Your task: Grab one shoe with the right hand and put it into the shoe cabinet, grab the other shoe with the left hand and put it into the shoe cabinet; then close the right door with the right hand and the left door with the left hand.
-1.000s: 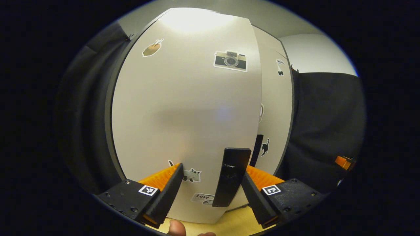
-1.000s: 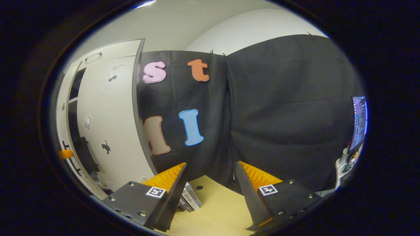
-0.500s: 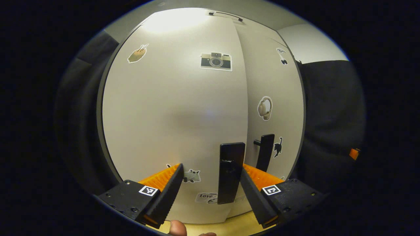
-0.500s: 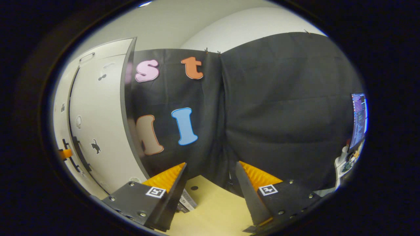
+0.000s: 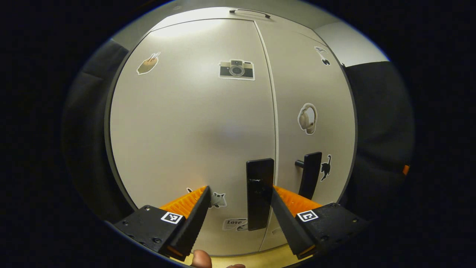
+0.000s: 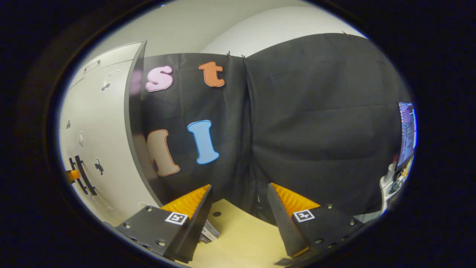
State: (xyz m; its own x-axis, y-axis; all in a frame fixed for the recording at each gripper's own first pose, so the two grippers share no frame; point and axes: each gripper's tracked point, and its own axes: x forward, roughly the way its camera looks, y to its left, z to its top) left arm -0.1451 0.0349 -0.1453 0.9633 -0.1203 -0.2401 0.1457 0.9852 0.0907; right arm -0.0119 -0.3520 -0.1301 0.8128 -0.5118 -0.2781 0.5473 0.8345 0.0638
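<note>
The white shoe cabinet faces me in the left gripper view with both doors flush. Its left door point(image 5: 193, 130) carries a camera sticker and the right door point(image 5: 316, 85) a cat sticker. The left door's black handle point(image 5: 259, 186) stands between the fingers of my left gripper point(image 5: 240, 210), which is open, with its right finger beside the handle. The right door's handle point(image 5: 310, 171) lies just beyond. My right gripper point(image 6: 240, 208) is open and holds nothing, well to the right of the cabinet point(image 6: 100, 123). The doors hide the cabinet's inside.
Black cloth walls flank the cabinet on both sides. A pale wooden floor point(image 6: 241, 238) runs under the right gripper, with a small flat labelled item point(image 6: 210, 230) by its left finger. A lit monitor point(image 6: 407, 134) stands at the far right. A fingertip point(image 5: 200, 258) shows below the left gripper.
The left door has swung in from ajar to flush with the right door, with my left gripper following its handle. In the right gripper view the cabinet has slid further left.
</note>
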